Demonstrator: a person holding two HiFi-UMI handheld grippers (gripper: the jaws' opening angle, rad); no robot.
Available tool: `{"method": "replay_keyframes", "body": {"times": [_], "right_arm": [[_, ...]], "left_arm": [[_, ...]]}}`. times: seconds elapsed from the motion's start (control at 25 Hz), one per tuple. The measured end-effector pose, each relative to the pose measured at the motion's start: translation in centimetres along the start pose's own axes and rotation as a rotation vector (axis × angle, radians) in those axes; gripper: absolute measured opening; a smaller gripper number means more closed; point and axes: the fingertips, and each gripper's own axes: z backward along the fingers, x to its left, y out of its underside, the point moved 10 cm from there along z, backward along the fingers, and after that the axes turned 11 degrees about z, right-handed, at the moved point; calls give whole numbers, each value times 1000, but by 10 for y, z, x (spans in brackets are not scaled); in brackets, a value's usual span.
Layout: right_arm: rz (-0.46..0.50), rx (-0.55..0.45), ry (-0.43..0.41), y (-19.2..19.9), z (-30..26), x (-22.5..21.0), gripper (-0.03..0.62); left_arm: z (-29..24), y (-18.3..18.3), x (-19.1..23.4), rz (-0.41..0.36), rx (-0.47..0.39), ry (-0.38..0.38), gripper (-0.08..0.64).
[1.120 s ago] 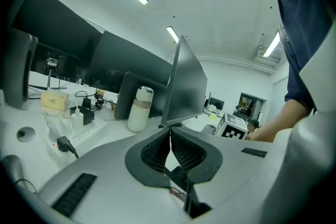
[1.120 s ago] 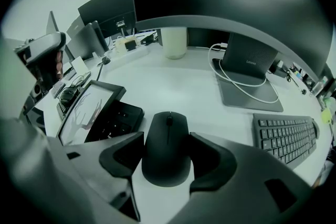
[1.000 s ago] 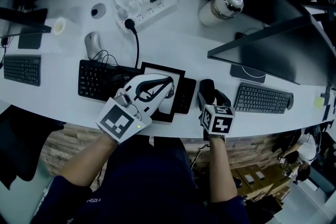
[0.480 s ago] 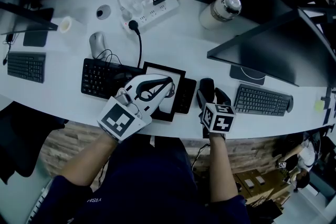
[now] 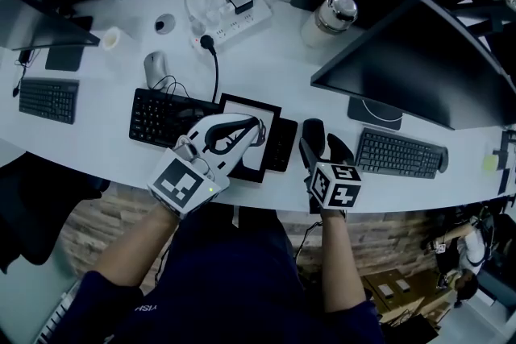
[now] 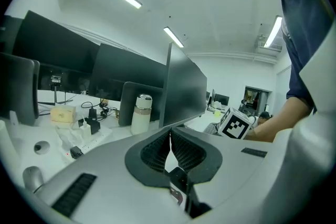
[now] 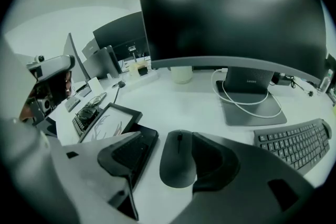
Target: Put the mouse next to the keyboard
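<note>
Item: mouse (image 7: 178, 157), dark, lying flat on the white tabletop (image 5: 266, 68) near its front edge, right of centre; it sits just beside the right end of the black keyboard (image 5: 165, 115), with the grey keyboard (image 5: 401, 151) a little further off on its other side; a drawing tablet (image 5: 246, 137) lies across the black keyboard.

Item: right gripper (image 7: 168, 152); jaws have just been opening and now stand wide apart; the mouse shows between them from above, but neither pad presses on it; in the head view the gripper (image 5: 322, 151) sits nearer the front edge than a second ago, while the mouse (image 5: 313, 130) keeps its place by the keyboard end.

Item: left gripper (image 6: 169, 141); jaws closed tip to tip, nothing between them; held over the tablet (image 5: 258, 125), taking no part.

Item: second mouse (image 5: 155, 68), silver, behind the left end of the black keyboard; untouched.

Assessment: the mouse looks released and resting on its own; placement beside the keyboard appears done; what remains is judged to be clearing the right gripper away without nudging the mouse.
</note>
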Motion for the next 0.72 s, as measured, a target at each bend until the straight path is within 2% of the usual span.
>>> {"method": "replay_keyframes", "body": {"times": [0.28, 0.72], "right_arm": [[13, -113, -27, -10, 28, 7, 304], [27, -238, -71, -27, 67, 12, 302]], "left_arm": [[13, -7, -21, -32, -21, -34, 35], [28, -21, -48, -92, -47, -79, 35]]}}
